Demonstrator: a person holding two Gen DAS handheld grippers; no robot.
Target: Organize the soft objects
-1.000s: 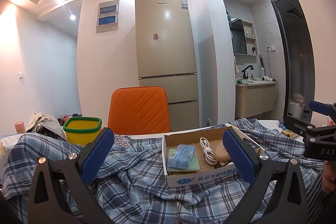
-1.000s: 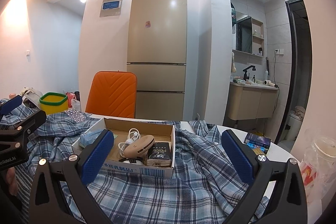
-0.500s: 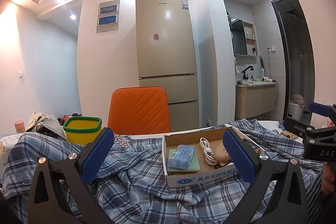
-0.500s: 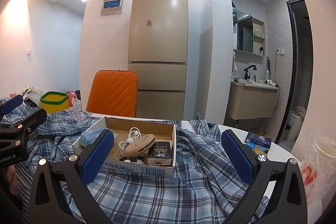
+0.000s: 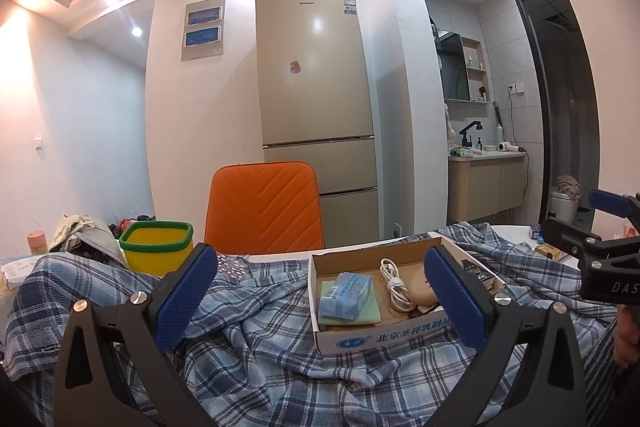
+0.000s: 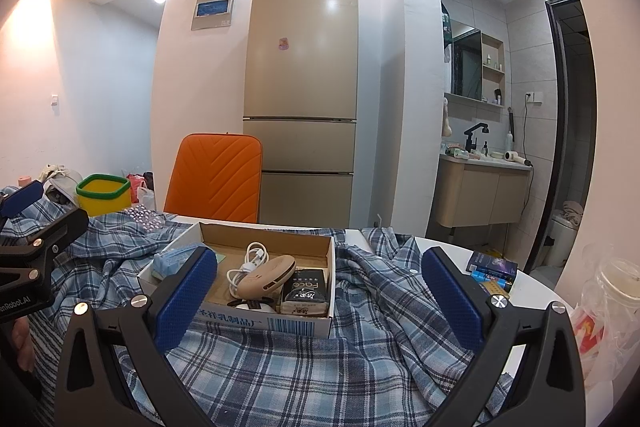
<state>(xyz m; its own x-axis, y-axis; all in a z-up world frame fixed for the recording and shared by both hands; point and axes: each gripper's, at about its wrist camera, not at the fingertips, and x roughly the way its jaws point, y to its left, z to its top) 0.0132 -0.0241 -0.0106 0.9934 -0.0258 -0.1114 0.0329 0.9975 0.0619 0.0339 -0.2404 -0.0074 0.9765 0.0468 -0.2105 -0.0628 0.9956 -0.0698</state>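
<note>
Plaid shirt (image 6: 280, 367) sprawls crumpled, long axis left-right, under spread left gripper (image 5: 320, 299) and right gripper (image 6: 320, 297).

One plaid shirt (image 6: 280, 367) lies rumpled over the desk (image 6: 532, 291), and one cardboard box (image 6: 260, 323) sits on it — inside, one white cable (image 6: 248, 263), one tan pouch (image 6: 266, 277), one black packet (image 6: 306, 293), one blue tissue pack (image 5: 346, 293). Two grippers (image 5: 320, 301) (image 6: 316, 301) — each spread wide. One orange chair (image 6: 218, 179), one yellow bin (image 6: 103, 193), one fridge (image 6: 302, 99).

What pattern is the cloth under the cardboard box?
Blue, navy and white plaid on the cloth, clearest in the right wrist view.
</note>
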